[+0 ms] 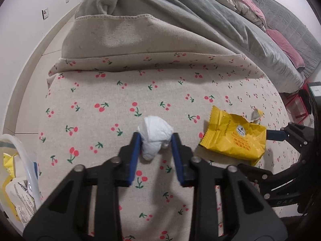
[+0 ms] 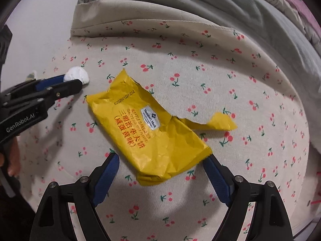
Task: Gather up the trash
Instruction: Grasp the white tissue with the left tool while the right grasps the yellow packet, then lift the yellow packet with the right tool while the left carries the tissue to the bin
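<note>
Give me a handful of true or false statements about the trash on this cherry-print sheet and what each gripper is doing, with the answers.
1. The left gripper has its fingers closed on the white tissue wad. True.
2. The yellow wrapper is sealed and intact. False: one end is torn open, with a strip hanging loose.
3. The right gripper is open, one finger on each side of the wrapper's near end. True.
4. The tissue wad rests on top of the wrapper. False: they lie apart on the cherry-print sheet.
</note>
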The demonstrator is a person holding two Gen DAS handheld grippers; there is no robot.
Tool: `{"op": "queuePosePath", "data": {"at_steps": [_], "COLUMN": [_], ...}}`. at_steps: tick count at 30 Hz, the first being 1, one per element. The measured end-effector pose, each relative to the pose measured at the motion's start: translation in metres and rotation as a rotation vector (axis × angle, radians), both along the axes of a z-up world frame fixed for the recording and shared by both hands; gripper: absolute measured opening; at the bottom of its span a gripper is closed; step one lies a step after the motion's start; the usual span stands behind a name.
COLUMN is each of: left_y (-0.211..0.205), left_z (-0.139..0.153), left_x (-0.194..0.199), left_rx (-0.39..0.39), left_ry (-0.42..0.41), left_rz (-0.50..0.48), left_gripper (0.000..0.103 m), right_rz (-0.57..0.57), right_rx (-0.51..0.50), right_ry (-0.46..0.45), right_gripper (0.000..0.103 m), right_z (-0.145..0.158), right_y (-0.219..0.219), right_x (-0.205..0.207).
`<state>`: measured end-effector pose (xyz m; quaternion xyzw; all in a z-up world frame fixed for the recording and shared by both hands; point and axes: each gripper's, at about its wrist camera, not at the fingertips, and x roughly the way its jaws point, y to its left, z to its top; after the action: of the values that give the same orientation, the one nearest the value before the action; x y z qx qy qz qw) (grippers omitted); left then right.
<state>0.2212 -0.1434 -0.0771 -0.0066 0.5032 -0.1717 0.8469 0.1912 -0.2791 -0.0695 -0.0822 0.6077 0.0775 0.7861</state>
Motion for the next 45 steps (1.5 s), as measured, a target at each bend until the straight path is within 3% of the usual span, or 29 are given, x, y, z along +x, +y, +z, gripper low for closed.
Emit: {"op": "queuePosePath", "data": {"at_steps": [3,6,8,13,18,20,22,25,29,34,40,42,45], "left_y": [0.001,0.003,0.006,0.009,0.015,0.018,0.021,0.025,0.032,0.041,0.053,0.057,0.061], "left_z": [0.0,0.004,0.009,0.018,0.021,0.023,0.025,0.029,0.031,0.029,0.029,0.029,0.031], "left_x": [-0.001,-0.004,-0.006,-0.011,-0.014,-0.015,-0.017,-0.019,-0.022,-0.026,-0.033,-0.035,-0.037], "left_rx": [0.005,0.001,-0.007,-0.025,-0.036,-0.044,-0.052,-0.065,-0.072,-0.069,-0.061,-0.058,-0.058], "left_ry": [0.004,-0.004,-0.017,-0.034,-0.027,-0.025,-0.024,-0.023,-0.02,-0.007,-0.002,-0.005,-0.01], "left_rz": [-0.005,-0.007,-0.007,-0.004,0.011,0.017,0.022,0.029,0.035,0.044,0.048,0.05,0.054], "left_gripper": [0.02,0.019,0.019,0.019,0.019,0.019,0.019,0.019,0.019,0.019,0.019,0.019,0.019], "right_rz": [-0.002,-0.002,-0.001,0.007,-0.017,-0.029,-0.021,0.045,0.133,0.135,0.048,0.041,0.013], "right_rx": [-0.004,-0.002,0.006,0.018,0.093,0.072,0.029,-0.02,-0.082,-0.116,0.018,0.013,0.02], "right_ry": [-0.016,-0.038,-0.045,-0.046,-0.022,-0.036,-0.079,-0.101,-0.1,-0.062,-0.071,-0.083,-0.098], "right_gripper": [0.085,0.065,0.046,0.035,0.04,0.073,0.081,0.084,0.085,0.085,0.084,0.081,0.062], "right_z": [-0.003,-0.005,-0.003,0.004,0.014,0.02,0.029,0.036,0.032,0.016,0.014,0.016,0.02], "right_y": [0.008,0.02,0.027,0.025,0.014,0.011,0.006,0.009,0.03,0.042,0.02,0.018,0.011], "right_x": [0.002,0.005,0.005,0.001,-0.013,-0.013,-0.012,-0.011,-0.005,0.012,0.024,0.022,0.025]}}
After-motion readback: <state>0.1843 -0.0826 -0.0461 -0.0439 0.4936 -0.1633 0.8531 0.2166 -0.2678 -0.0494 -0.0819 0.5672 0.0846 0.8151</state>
